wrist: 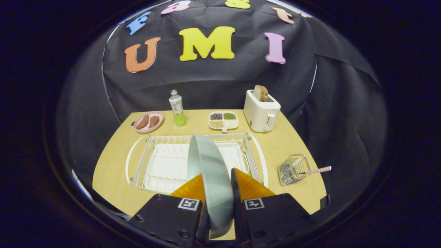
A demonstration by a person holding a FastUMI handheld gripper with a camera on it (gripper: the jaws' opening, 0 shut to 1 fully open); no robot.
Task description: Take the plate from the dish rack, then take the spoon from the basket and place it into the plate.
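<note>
Grip: gripper [217, 182] fingers pinching the pale grey-green round plate [210, 172] on edge, over the white wire dish rack [151, 162].
Handling: stiff, probably slippery, breakable; hold at the rim.

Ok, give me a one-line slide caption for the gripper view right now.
Gripper shut on the grey plate, held on edge above the white dish rack; spoon waits in the wire basket.

Gripper [216, 182] clamps the plate [210, 168] edge-on — above the dish rack [144, 162]; spoon [318, 169] in basket [293, 169].
</note>
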